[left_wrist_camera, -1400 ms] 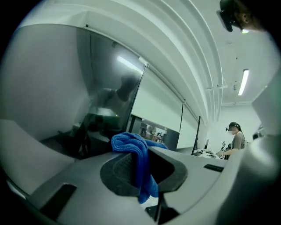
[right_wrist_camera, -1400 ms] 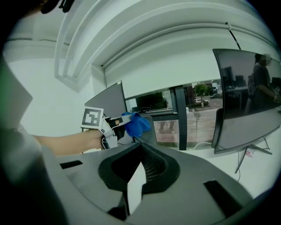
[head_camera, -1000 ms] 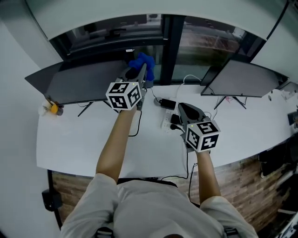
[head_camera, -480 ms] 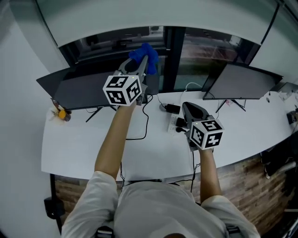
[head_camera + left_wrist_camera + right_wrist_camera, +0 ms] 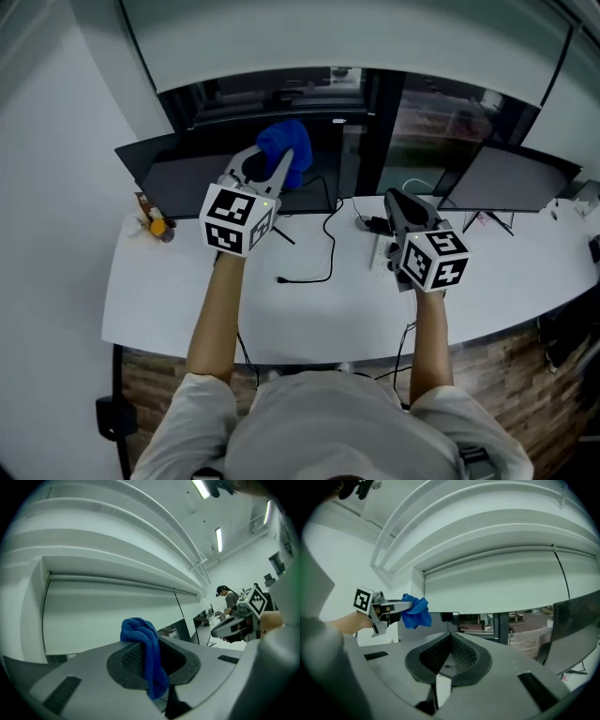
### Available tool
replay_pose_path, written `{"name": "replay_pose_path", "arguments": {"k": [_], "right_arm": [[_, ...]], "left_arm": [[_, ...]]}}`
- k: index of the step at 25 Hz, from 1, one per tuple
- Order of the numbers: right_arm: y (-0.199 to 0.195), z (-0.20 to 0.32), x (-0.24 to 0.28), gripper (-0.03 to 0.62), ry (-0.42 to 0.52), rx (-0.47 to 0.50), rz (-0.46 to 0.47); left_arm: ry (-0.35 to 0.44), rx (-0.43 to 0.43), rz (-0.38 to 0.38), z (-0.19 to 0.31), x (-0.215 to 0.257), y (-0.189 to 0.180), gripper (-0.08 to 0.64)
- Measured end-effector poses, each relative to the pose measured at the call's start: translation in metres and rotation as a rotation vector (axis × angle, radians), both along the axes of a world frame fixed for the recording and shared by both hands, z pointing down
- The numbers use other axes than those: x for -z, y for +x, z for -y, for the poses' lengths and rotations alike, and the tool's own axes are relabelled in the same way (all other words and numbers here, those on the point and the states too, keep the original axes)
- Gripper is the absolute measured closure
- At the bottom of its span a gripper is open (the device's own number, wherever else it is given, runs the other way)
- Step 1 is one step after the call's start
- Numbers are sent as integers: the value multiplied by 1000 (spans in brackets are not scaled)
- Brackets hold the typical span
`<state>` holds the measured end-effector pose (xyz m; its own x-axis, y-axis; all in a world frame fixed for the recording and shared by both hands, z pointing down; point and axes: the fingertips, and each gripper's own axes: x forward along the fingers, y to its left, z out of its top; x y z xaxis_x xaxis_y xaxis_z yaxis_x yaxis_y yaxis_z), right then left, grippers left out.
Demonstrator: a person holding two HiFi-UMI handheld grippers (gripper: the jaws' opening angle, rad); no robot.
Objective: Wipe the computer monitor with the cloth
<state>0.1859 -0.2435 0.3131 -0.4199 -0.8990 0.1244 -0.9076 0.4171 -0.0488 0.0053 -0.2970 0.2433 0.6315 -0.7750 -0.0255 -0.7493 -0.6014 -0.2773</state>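
Risen since a second ago, the left tongs (image 5: 283,161) pinch the blue cloth (image 5: 284,142) by one fold near the top edge of the monitor (image 5: 187,183), while the right tongs (image 5: 397,201) hang closed and empty over the worktop (image 5: 309,314); pressing hard could drag the cloth loose or tip the monitor

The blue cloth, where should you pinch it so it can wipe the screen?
Pinch it by its bunched middle, coming from the side away from the monitor, probably. The left gripper is shut on the blue cloth that way: a soft wad pokes out past its tips, so cloth, not hard plastic, would meet the screen.
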Motion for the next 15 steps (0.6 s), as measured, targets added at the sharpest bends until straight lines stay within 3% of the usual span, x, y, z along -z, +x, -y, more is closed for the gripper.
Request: {"name": "replay_pose_path", "arguments": {"k": [9,15], "right_arm": [[-94,-6,18,580,45,101,-89],[-139,-10,20,580,58,172,-138]], "left_arm": [[-6,162,31,-42,-21,-120,495],[21,261,45,-69,-29,-171,495]]}}
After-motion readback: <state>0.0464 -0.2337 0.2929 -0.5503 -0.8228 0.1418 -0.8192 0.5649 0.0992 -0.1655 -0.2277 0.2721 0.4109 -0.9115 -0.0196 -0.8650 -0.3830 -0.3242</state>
